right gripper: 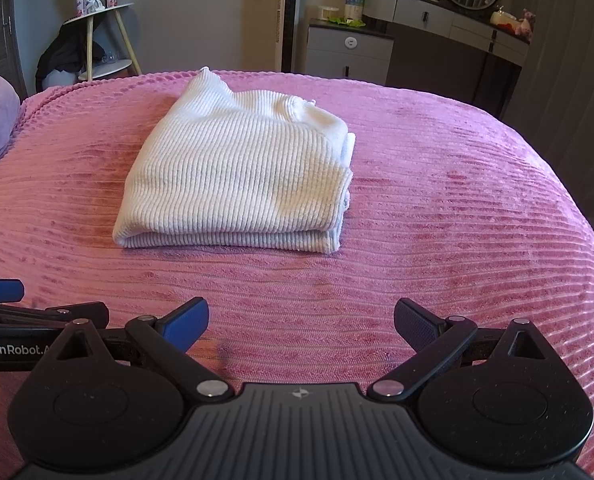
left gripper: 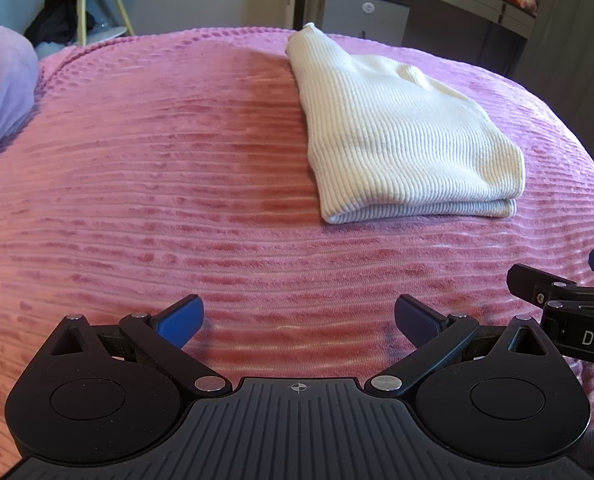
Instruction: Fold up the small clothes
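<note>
Nearest, the left hand-held gripper [left gripper: 299,322] and right hand-held gripper [right gripper: 301,324] hover over the bed [right gripper: 457,240], fingers spread, holding nothing. Beyond them the white top [right gripper: 237,172] lies folded. Folding looks finished; next likely only tidying its far corner.

Black left gripper [left gripper: 299,322], right gripper [right gripper: 301,322], blue-padded fingers [right gripper: 189,320], silver pivot screws, white "GenRobot" lettering
</note>
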